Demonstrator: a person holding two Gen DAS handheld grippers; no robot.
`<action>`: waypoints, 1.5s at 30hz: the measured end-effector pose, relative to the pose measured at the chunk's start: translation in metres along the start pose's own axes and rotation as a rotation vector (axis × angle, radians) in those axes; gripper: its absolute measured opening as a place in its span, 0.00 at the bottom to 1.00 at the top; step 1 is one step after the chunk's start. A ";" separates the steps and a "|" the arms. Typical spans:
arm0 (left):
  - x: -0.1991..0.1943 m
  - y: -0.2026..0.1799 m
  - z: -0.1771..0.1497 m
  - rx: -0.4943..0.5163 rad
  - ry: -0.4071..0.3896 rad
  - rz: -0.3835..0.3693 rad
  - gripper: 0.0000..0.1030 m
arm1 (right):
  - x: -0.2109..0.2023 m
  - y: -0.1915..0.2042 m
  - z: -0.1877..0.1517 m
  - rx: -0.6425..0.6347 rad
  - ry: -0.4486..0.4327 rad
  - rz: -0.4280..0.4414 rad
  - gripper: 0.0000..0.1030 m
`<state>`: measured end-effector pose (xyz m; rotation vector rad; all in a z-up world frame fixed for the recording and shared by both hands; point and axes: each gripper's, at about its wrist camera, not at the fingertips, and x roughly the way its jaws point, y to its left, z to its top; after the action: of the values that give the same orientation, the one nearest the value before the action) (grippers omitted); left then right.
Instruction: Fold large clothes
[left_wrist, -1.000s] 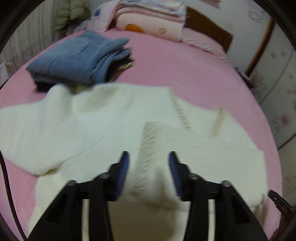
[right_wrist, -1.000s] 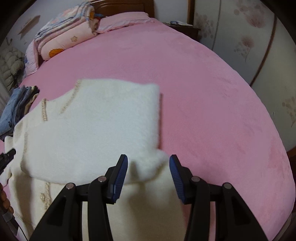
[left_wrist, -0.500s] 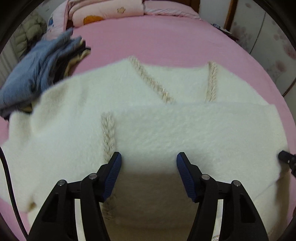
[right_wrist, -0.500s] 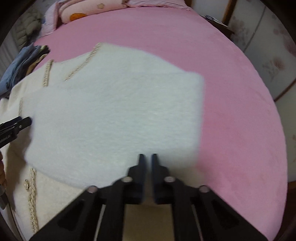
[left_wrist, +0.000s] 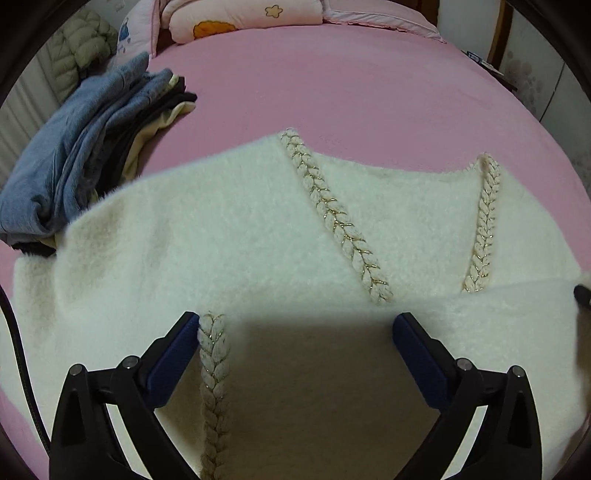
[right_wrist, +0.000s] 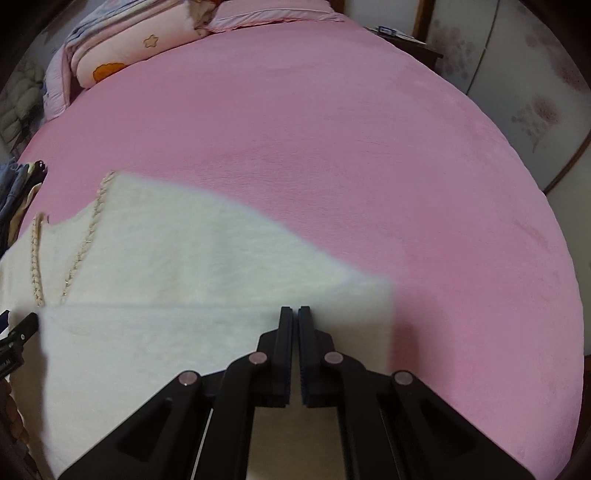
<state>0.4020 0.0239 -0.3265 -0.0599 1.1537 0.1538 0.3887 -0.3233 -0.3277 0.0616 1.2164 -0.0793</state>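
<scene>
Folded jeans (left_wrist: 70, 162) and darker clothes sit stacked just beside the fluffy cream cardigan (left_wrist: 221, 236), which lies flat on the plush pink bed (left_wrist: 369, 92). Braided gold-flecked trim (left_wrist: 332, 214) edges its neckline. The left gripper (left_wrist: 295, 339) is spreading wide over it, pinching nothing; the right gripper (right_wrist: 294, 314) has its fingers pressed together, nothing visibly between them.

Your two wrist cameras look steeply down, close over the white cardigan (left_wrist: 221, 240) on the pink bed (right_wrist: 332, 147); both views share them.
</scene>
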 end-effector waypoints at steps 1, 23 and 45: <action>-0.001 0.002 0.000 -0.005 0.004 0.001 1.00 | -0.002 -0.006 -0.002 0.001 0.006 0.018 0.00; -0.359 -0.002 -0.064 -0.077 -0.153 -0.035 0.97 | -0.294 0.056 -0.060 -0.140 -0.089 0.313 0.06; -0.451 0.179 -0.175 -0.311 -0.184 0.115 0.97 | -0.396 0.181 -0.113 -0.374 -0.188 0.437 0.27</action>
<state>0.0379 0.1373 0.0210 -0.2499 0.9424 0.4320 0.1636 -0.1214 0.0061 -0.0082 0.9902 0.5123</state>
